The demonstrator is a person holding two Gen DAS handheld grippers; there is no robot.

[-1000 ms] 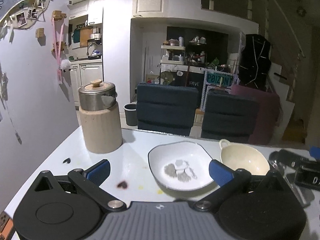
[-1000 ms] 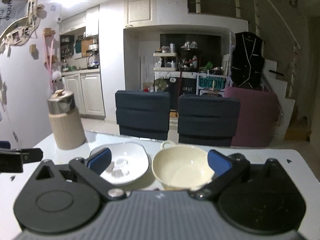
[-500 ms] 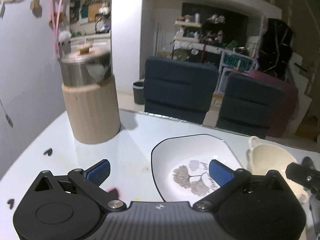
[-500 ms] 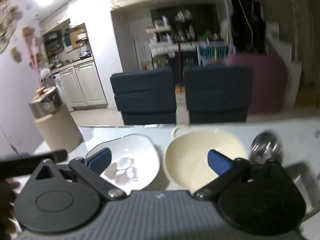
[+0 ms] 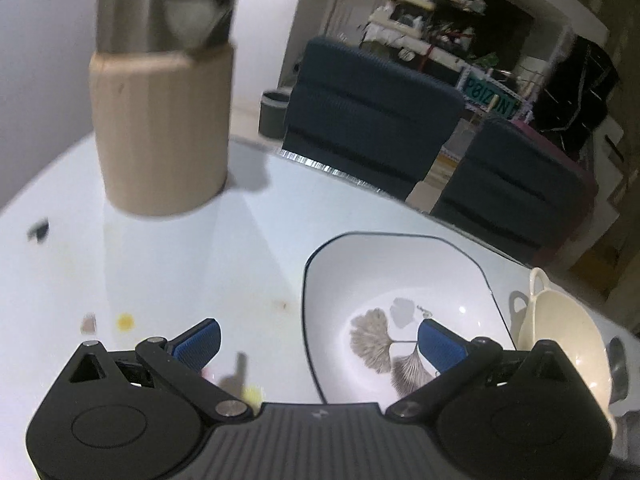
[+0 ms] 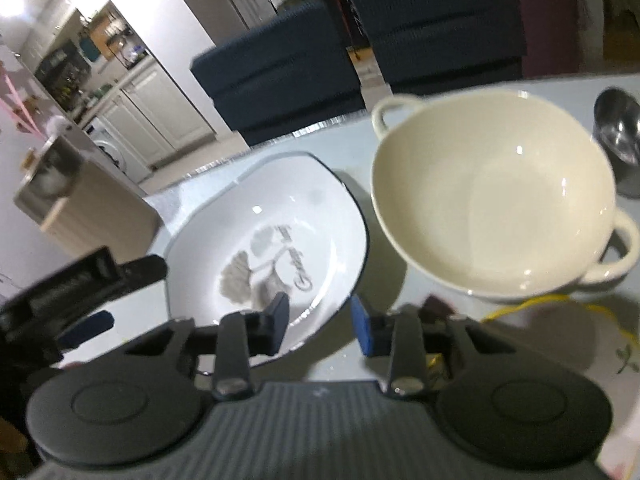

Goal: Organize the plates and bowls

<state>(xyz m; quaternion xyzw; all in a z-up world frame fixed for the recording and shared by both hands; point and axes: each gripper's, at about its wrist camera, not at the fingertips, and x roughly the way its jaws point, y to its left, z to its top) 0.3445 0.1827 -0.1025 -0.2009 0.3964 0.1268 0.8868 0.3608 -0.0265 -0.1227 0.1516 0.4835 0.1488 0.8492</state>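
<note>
— Right gripper (image 6: 318, 322): how do its jaws stand?
— Partly drawn in, having just been closing; the near rim of the white plate (image 6: 280, 216) lies between the pads, which don't yet press it
— And the left gripper (image 5: 318, 342)?
— Spread wide across the plate's left rim
— Where's the bowl?
— That cream bowl (image 6: 492, 192) sits on the table (image 5: 168, 264), just right of the plate, a beige canister (image 5: 160, 120) at far left

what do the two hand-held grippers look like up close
Both match: the left hand-held gripper and right hand-held gripper each have a ribbed grey body, two round black discs, black linkage arms with silver pivot pins, and blue textured pads on the fingertips. No cables or sleeves show.
</note>
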